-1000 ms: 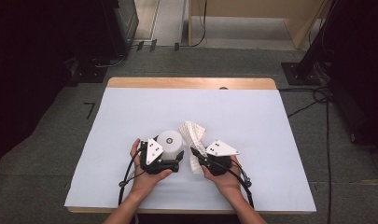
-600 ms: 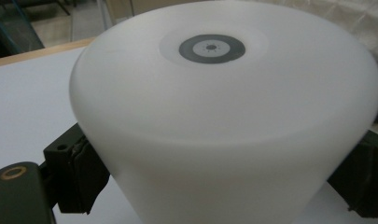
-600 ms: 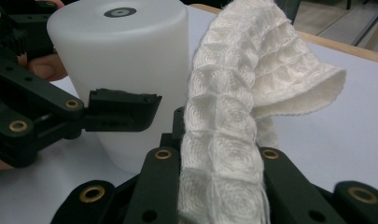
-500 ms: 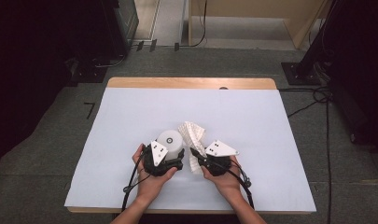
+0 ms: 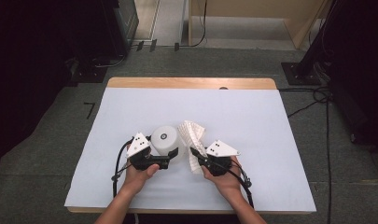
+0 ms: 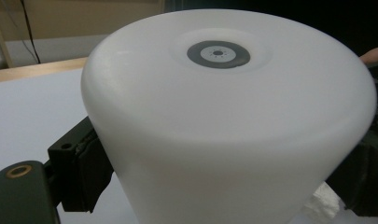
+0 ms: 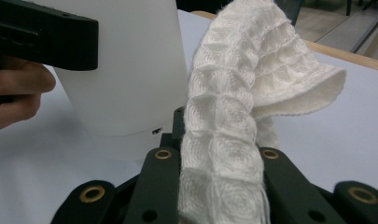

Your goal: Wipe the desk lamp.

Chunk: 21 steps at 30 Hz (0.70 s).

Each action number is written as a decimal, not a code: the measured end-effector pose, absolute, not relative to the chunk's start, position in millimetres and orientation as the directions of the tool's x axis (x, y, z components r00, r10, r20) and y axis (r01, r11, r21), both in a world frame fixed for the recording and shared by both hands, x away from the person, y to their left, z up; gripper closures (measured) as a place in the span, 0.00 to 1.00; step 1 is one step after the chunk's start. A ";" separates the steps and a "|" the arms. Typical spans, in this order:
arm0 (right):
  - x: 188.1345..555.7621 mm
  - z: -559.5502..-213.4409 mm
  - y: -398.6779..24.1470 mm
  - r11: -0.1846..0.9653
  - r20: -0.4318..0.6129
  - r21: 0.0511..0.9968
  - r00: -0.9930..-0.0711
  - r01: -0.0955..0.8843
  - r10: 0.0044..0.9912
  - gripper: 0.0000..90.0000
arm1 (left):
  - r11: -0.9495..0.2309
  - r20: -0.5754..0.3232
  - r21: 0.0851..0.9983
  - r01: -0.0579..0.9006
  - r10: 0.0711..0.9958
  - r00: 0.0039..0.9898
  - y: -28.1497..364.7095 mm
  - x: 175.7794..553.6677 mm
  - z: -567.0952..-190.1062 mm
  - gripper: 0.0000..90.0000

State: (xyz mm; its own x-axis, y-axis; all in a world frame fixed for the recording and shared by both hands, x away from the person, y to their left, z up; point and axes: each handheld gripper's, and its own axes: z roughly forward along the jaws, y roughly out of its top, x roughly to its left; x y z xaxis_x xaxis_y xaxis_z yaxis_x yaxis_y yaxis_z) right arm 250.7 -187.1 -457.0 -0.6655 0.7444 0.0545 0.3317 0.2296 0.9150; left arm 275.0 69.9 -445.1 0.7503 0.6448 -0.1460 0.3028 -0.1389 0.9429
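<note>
A white canister with a grey disc on top stands at the near middle of the white-covered table. My left gripper reaches it from the left. Its jaws have just been closing and now grip the canister, with a black pad pressed on each side. My right gripper is shut on a white waffle-weave cloth. The cloth rises from between its jaws and flops over to the right, just beside the canister.
The table's bare wooden back edge runs along the far side. Dark equipment and cables sit on the floor beyond and to the right. White tabletop spreads open behind and to both sides of the hands.
The left gripper's jaws have closed onto the canister and the left hand has shifted slightly left. The right gripper and cloth have stayed put.
</note>
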 end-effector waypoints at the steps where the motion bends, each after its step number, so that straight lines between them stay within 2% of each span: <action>1: 250.3 -456.6 -186.1 0.229 0.053 0.917 -0.667 0.327 0.743 0.88 | -0.144 -0.146 0.942 0.304 0.640 0.754 69.1 274.8 -445.8 0.10; 10: 242.1 -447.2 -180.9 0.222 0.038 0.932 -0.690 0.285 0.723 0.88 | -0.237 -0.087 0.925 0.296 0.626 0.775 53.4 271.4 -452.8 0.10; 15: 234.9 -432.4 -183.1 0.207 0.004 0.953 -0.690 0.222 0.723 0.88 | -0.255 -0.078 0.920 0.297 0.624 0.777 49.7 270.7 -454.5 0.10; 21: 240.8 -446.4 -177.9 0.245 0.018 0.929 -0.694 0.278 0.720 0.88 | -0.218 -0.085 0.932 0.289 0.644 0.760 57.0 271.1 -449.4 0.10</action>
